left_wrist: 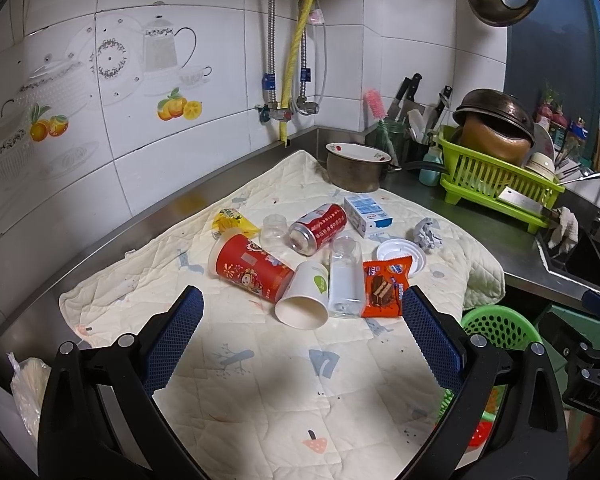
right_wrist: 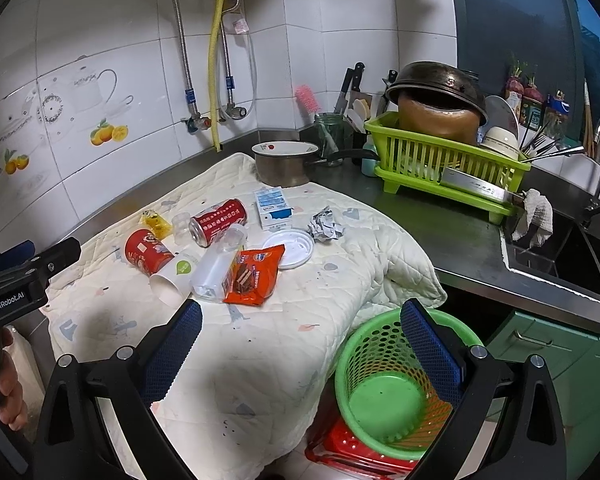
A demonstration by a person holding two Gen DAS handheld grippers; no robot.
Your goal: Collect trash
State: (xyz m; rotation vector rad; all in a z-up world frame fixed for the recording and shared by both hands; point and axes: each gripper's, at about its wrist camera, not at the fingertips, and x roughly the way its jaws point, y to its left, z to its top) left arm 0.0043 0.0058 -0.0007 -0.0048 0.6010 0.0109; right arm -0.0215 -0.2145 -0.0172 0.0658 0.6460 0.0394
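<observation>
A heap of trash lies in the middle of both frames on a cream quilted cloth (left_wrist: 260, 380) spread over a steel counter. It comprises a red printed paper cup (left_wrist: 250, 266) on its side, a white paper cup (left_wrist: 305, 300) on its side with its mouth toward the camera, a clear plastic bottle (left_wrist: 346, 276), an orange biscuit wrapper (left_wrist: 385, 288), a red drink can (left_wrist: 319, 227), a small clear jar (left_wrist: 273, 230), a yellow wrapper (left_wrist: 231, 220), a blue-and-white carton (left_wrist: 368, 210), a white plastic lid (left_wrist: 400, 252) and a crumpled grey paper ball (left_wrist: 427, 234). The left gripper (left_wrist: 302, 300) hangs spread wide and empty at the lower centre of its view, near the white cup. The right gripper (right_wrist: 300, 316) is likewise spread and empty; its right finger overlaps a green perforated plastic basket (right_wrist: 380, 392) at the lower right, below the counter edge. A green dish rack (right_wrist: 448, 164) stands at the upper right.
</observation>
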